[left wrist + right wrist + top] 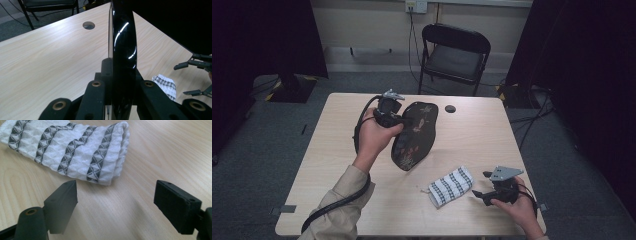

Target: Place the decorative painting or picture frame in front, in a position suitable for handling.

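Near right, the right gripper [484, 186] hovers with jaws released just beside the folded patterned cloth [451, 186] on the desk [472, 135]. Farther left, the left gripper [398, 119] clamps a black floral tray [414, 135], tilted on edge. Likely next: grasp the cloth and wipe the tray.

Tray [122, 50] top beyond the frame's edge

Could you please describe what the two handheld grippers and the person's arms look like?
Both grippers, left gripper and right gripper, are black with blocky jaws, brass-coloured pivot rivets and grey three-cornered top plates. A thick black cable trails along the beige sleeve.
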A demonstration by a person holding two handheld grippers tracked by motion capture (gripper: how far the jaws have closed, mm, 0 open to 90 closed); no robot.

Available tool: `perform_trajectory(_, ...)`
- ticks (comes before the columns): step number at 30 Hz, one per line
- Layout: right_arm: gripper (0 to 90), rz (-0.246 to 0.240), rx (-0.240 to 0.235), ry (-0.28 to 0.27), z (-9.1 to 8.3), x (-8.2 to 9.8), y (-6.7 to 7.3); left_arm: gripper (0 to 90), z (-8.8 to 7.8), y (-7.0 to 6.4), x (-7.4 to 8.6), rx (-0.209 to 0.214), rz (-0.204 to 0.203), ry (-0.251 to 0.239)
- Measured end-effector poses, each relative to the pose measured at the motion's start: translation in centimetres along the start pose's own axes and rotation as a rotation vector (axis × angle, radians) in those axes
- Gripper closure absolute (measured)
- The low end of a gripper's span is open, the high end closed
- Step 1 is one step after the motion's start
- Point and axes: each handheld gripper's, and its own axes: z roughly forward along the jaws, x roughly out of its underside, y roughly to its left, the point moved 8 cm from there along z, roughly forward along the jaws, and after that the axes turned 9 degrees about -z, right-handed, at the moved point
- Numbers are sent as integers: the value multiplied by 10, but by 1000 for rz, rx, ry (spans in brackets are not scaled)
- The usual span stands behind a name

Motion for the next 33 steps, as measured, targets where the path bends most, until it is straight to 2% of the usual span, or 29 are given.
perform_trajectory(2, 188, -5, -2, -2, 1, -1, 0, 809, 0, 2, 5, 0, -5, 5)
perform_trajectory(12, 188, -16, -16, -4, 6, -7, 0, 808, -6, 13, 16, 13, -45, -40)
perform_trajectory(25, 188, -24, -23, -6, 9, -12, 0, 805, -9, 11, 22, 8, -21, -42)
perform_trajectory(28, 188, -27, -25, -6, 10, -11, 0, 795, -9, 12, 22, 4, -5, -51)
perform_trajectory(31, 188, -24, -24, -7, 9, -12, 0, 742, -10, 12, 23, -16, 2, -48)
perform_trajectory(33, 188, -23, -24, -9, 9, -12, 0, 704, -11, 13, 26, -13, -6, -45)
